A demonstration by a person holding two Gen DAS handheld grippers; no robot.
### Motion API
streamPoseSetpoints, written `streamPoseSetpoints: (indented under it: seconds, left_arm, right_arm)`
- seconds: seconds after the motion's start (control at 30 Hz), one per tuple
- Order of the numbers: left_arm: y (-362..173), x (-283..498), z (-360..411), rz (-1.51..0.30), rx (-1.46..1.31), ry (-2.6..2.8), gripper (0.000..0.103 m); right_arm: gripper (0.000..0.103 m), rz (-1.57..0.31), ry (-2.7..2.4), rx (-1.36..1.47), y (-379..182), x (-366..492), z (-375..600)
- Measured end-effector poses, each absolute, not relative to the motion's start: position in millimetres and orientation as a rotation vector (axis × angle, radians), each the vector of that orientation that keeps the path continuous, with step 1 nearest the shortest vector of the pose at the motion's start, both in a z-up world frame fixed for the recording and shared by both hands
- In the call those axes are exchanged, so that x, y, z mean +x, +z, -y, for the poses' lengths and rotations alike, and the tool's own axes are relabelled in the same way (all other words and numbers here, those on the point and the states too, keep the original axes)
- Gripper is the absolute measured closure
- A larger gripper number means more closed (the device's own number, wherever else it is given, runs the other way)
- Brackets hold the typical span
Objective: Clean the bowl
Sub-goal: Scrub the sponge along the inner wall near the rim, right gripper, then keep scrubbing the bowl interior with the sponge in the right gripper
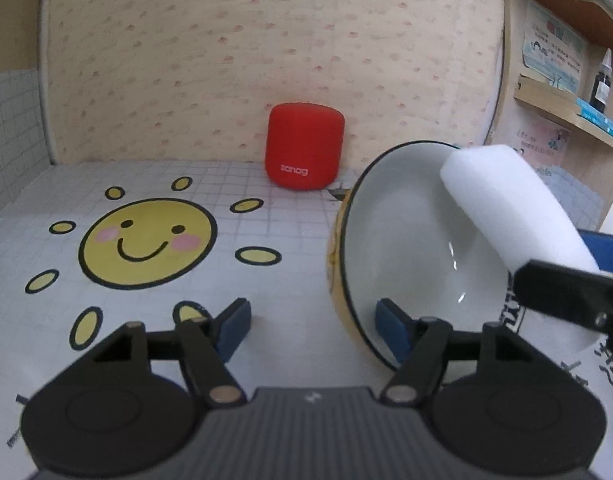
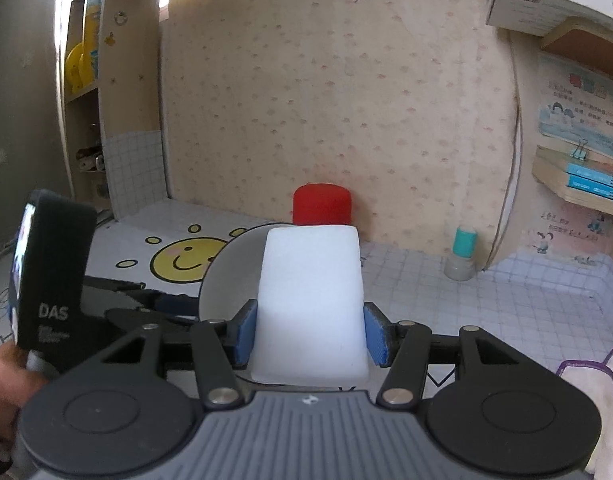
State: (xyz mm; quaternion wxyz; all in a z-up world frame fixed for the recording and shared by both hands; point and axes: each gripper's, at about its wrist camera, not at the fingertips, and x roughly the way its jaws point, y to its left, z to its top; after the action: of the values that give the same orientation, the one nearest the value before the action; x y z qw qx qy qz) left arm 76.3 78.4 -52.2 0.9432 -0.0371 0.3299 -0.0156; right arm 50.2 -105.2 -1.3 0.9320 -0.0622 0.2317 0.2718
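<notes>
**Entry: bowl-cleaning, in progress**

- **Bowl** (image 1: 410,248): the landmark here. Yellow outside, dark rim, white inside. It stands tipped on its edge on the gridded table (image 1: 290,240), mouth turned toward the right-hand tool. The inside looks glossy and free of visible dirt, though whether it has been wiped over I cannot tell.
- **Left gripper** (image 1: 312,330): low at the bowl's near rim. One blue pad sits inside the bowl, the other well outside; jaws spread, not pressing on the rim. No firm hold apparent.
- **Right gripper** (image 2: 309,334): clenched on the white sponge (image 2: 311,300), pads pressed to its two sides.
- **Sponge**, seen from the left: its free end reaches past the bowl's upper rim into the mouth; contact with the inner wall uncertain.
- **Red speaker** (image 1: 305,146): behind the bowl, against the wall.
- **Sun picture** (image 1: 148,242): on the table, left of the bowl.
- **Teal-capped bottle** (image 2: 462,254): right of the bowl, near the wall.

**Status, judged:** sponge fetched, bowl tilted and presented. Wiping appears to be under way or about to begin; setting the bowl down remains.
</notes>
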Motion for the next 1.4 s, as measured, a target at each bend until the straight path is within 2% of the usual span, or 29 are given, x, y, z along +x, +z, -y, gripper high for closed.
streamPoseSetpoints:
  seconds: [0.9, 1.03, 1.4]
  left_arm:
    - [-51, 66, -77, -0.678, -0.05, -0.014, 0.034]
    - [-51, 67, -80, -0.675, -0.063, -0.036, 0.028]
    - [-50, 80, -94, -0.671, -0.098, -0.004, 0.028]
  right_arm:
    - [0.05, -0.45, 0.579, -0.132, 6, 57, 89]
    - [0.05, -0.454, 0.587, -0.144, 2, 54, 89]
    - [0.05, -0.474, 0.583, -0.168, -3, 56, 92]
